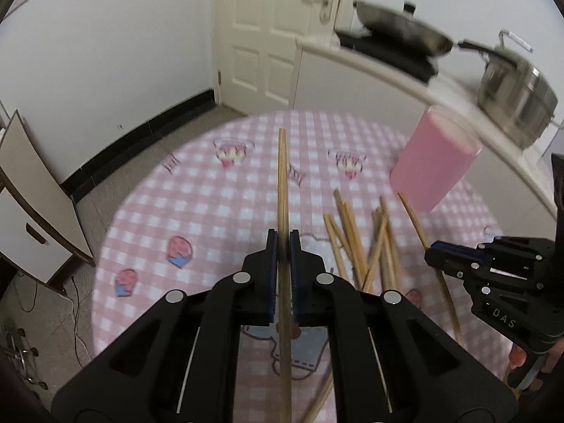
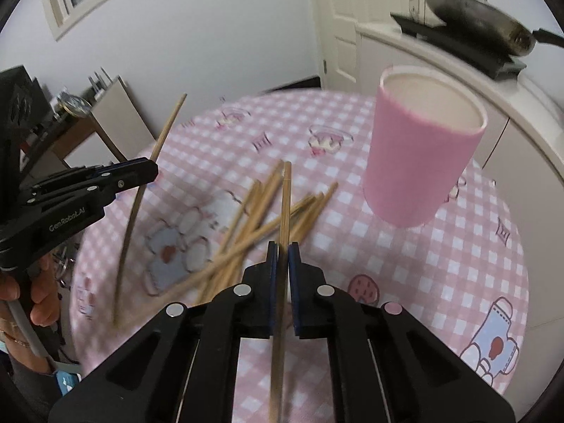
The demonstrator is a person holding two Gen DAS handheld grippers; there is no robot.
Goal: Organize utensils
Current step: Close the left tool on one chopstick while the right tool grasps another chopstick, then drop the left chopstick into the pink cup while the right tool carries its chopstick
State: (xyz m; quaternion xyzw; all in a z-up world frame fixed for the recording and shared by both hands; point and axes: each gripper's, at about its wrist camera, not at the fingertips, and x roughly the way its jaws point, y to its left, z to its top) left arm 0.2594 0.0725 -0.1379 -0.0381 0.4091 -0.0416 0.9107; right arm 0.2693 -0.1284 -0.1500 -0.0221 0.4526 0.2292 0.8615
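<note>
My left gripper is shut on a wooden chopstick that points forward, lifted above the table. It also shows at the left of the right wrist view, its chopstick slanting up. My right gripper is shut on another chopstick, also raised; it shows in the left wrist view. A loose pile of several chopsticks lies on the table between the grippers. A tall pink cup stands upright at the far right, open-topped and apparently empty.
The round table has a pink checked cloth. A white counter behind it holds a wok and a steel pot. A door and a cabinet stand further off.
</note>
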